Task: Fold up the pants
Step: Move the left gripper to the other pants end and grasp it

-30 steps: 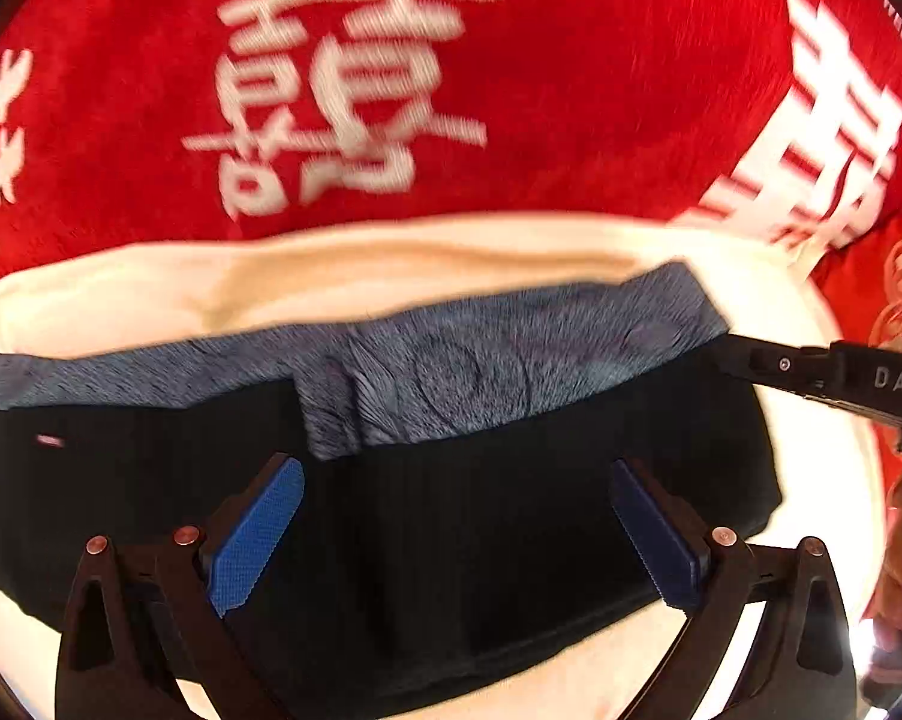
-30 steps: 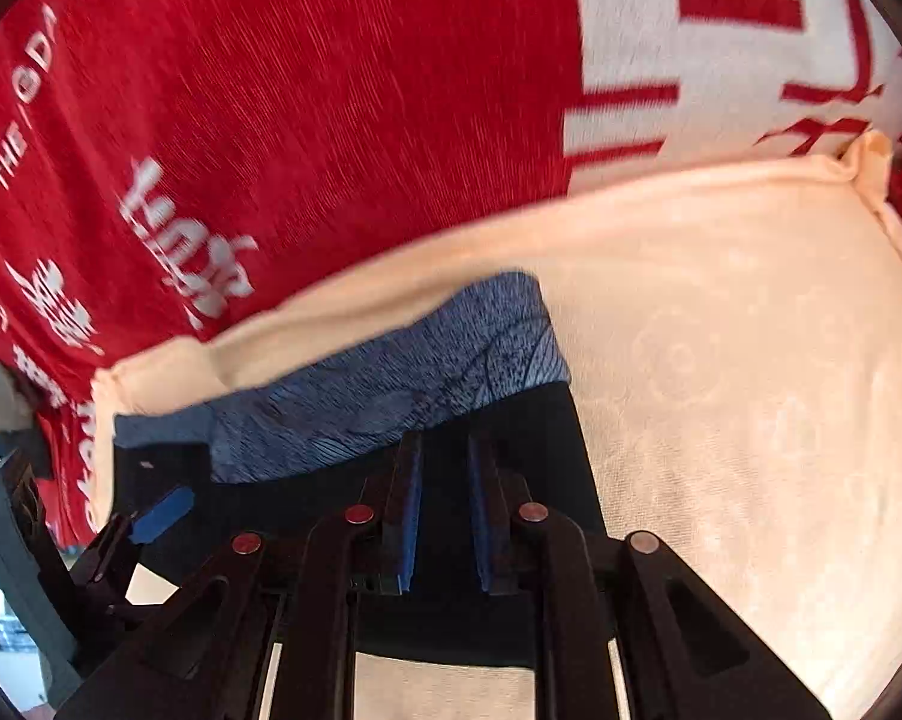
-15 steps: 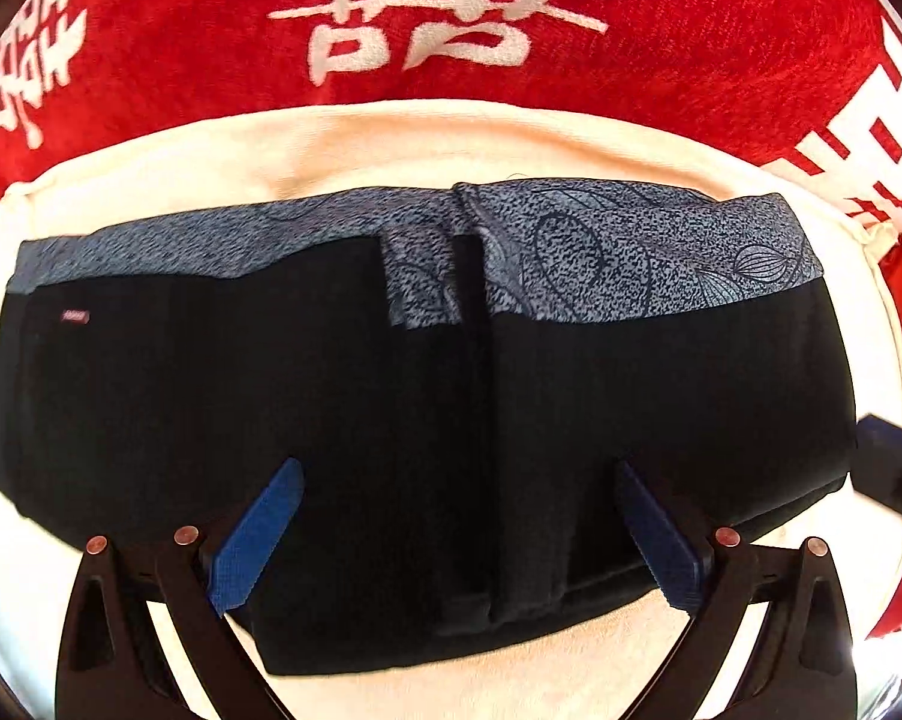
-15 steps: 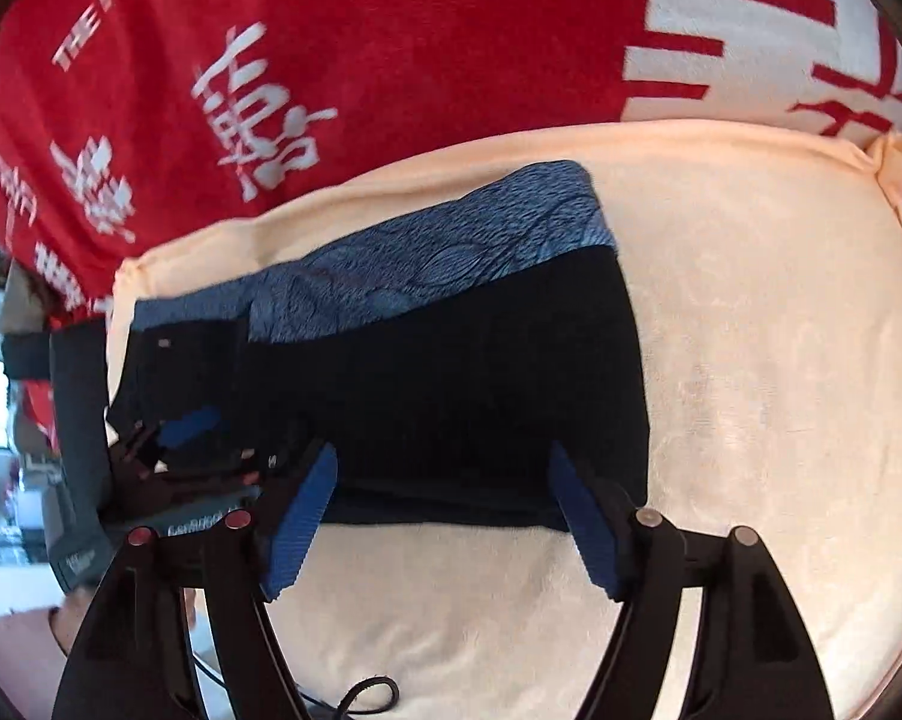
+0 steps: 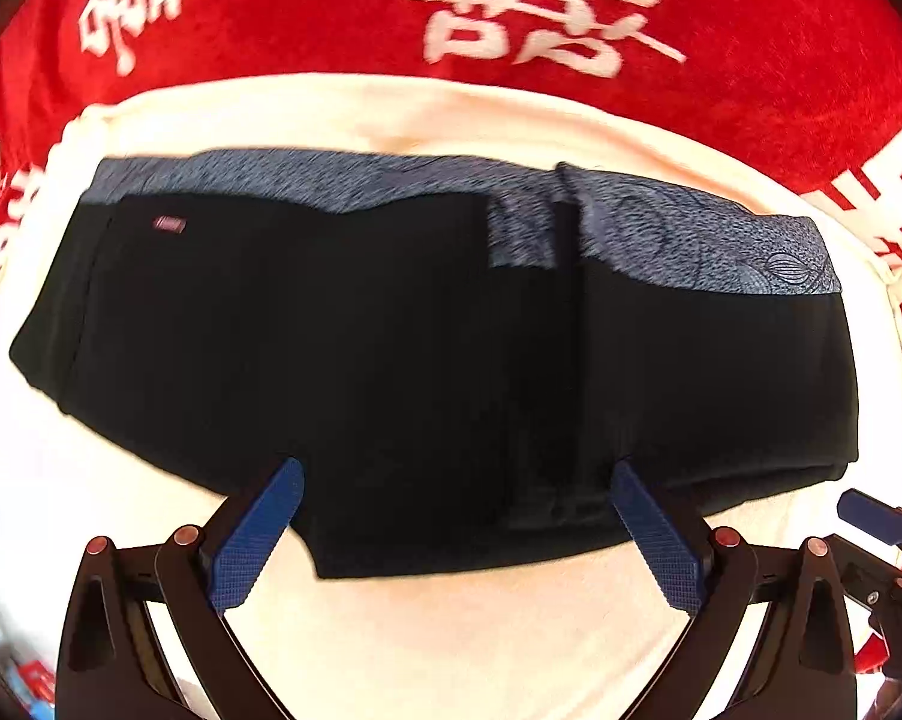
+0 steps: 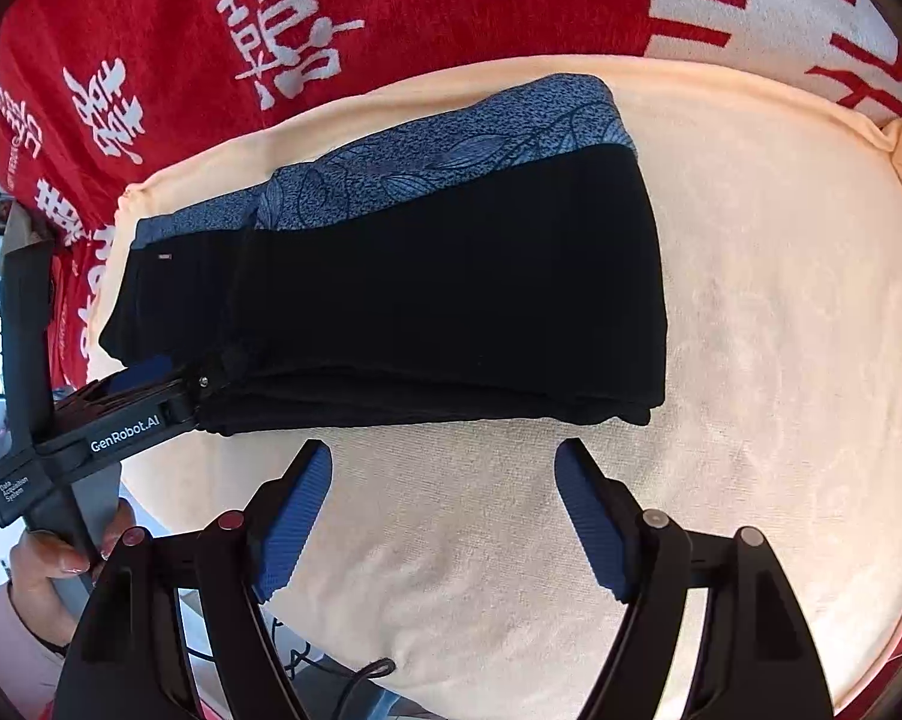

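folded pants (image 5: 427,348) lie just ahead of both spread grippers, left gripper (image 5: 457,528), right gripper (image 6: 445,516).

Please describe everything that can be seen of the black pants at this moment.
The black pants lie folded into a flat, wide bundle of several layers on a cream towel. The cloth looks soft and dark, with a blue-grey leaf-patterned waistband along the far edge and a small pink label near one end. A vertical fold edge crosses the top layer. The left gripper and right gripper are both open and grip nothing; whether the left one's fingertips touch the near edge cannot be told.
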